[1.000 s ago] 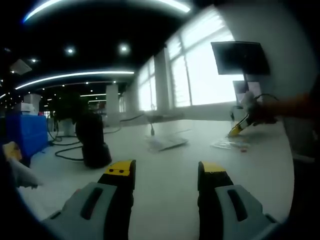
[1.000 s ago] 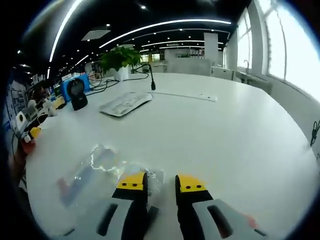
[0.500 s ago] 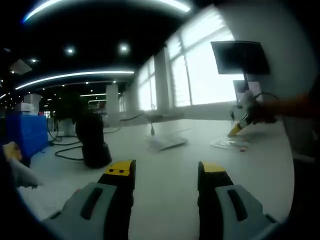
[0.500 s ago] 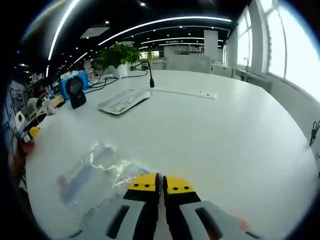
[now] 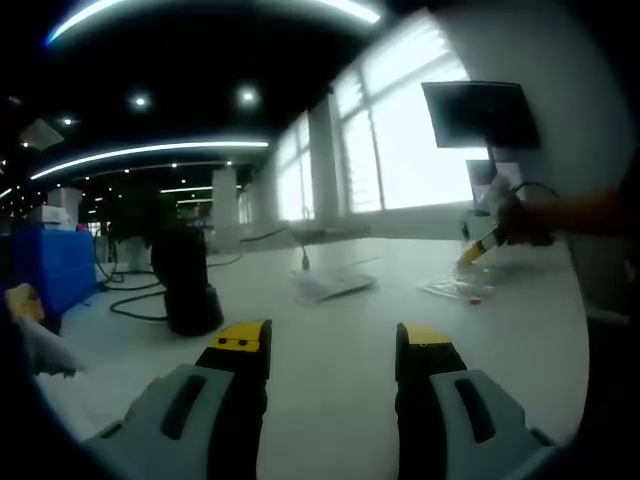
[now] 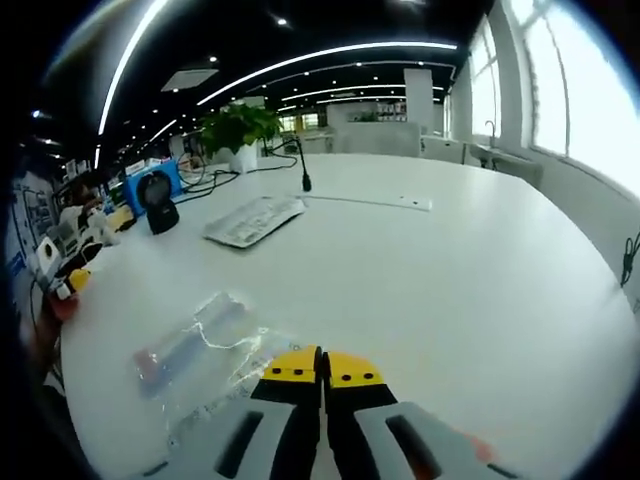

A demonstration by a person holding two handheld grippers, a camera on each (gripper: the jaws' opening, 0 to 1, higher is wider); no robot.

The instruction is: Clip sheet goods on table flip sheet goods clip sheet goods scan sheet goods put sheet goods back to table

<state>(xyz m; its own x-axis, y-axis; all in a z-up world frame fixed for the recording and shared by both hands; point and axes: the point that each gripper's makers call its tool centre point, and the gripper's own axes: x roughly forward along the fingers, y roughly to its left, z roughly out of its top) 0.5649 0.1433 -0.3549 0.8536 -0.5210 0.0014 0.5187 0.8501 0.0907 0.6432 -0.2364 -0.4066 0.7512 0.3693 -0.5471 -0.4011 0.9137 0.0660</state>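
Observation:
The sheet goods are a clear plastic packet point(image 6: 200, 343) with a blue and pink strip inside, lying on the white table point(image 6: 450, 270). My right gripper point(image 6: 322, 368) is shut on the packet's near right edge. In the left gripper view the same packet point(image 5: 458, 288) lies far right on the table, and the right gripper point(image 5: 478, 250) pinches its edge from above. My left gripper point(image 5: 330, 340) hovers low over the table, open, with nothing between its jaws.
A black scanner on a stand point(image 5: 187, 280) rises left of the left gripper and also appears as the scanner point(image 6: 158, 203) in the right gripper view. A keyboard point(image 6: 252, 220), a small microphone point(image 6: 305, 178), a plant point(image 6: 235, 125) and a blue box point(image 5: 45, 265) stand further back.
The right gripper's jaws went from open beside the packet to shut on its edge, and now sit slightly higher with that edge. The left gripper has not moved.

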